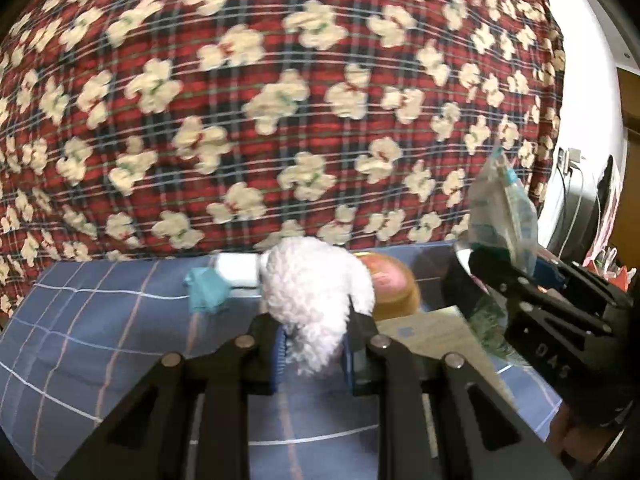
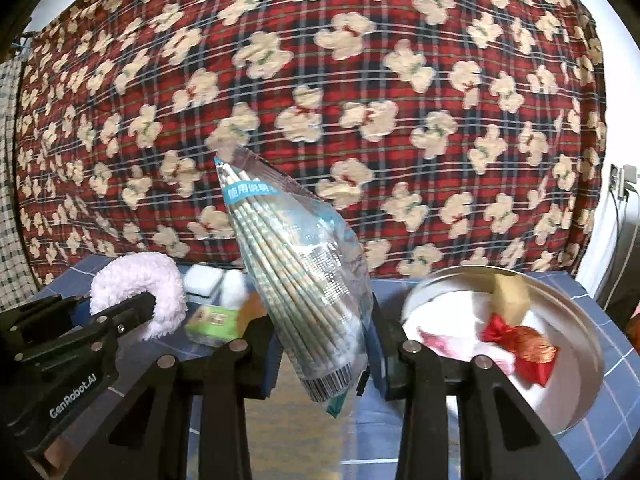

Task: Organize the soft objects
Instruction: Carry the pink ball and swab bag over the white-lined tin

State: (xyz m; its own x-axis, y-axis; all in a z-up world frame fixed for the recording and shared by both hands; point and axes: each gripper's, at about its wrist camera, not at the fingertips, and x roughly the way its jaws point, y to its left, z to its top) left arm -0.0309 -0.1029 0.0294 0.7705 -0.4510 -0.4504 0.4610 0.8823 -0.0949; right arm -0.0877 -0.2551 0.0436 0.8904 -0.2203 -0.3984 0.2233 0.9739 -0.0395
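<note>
Left gripper (image 1: 316,354) low centre in its own view, pinching a fluffy white ring (image 1: 316,292). Right gripper (image 2: 324,354) clamped on a clear plastic packet (image 2: 304,280), mid-frame. Metal bowl (image 2: 576,364) lower right, holding a red pouch (image 2: 520,348).

A big quilt (image 2: 320,92) behind everything was red-and-dark plaid, sprinkled with cream bear shapes wearing red or green bows. Below the quilt, the table cover (image 1: 100,320) was slate blue, crossed by thin white and pinkish lines. The fluffy loop (image 1: 316,300) was white, faintly pink from the other side. Just left of it lay a teal scrap (image 1: 206,290). The plastic packet (image 2: 308,292) was clear with a teal band, white lettering and pale green-grey stripes inside. Right of the packet, the round tin (image 2: 576,320) was silvery, holding a shiny red-and-orange bundle (image 2: 520,344). Both grippers were black.
</note>
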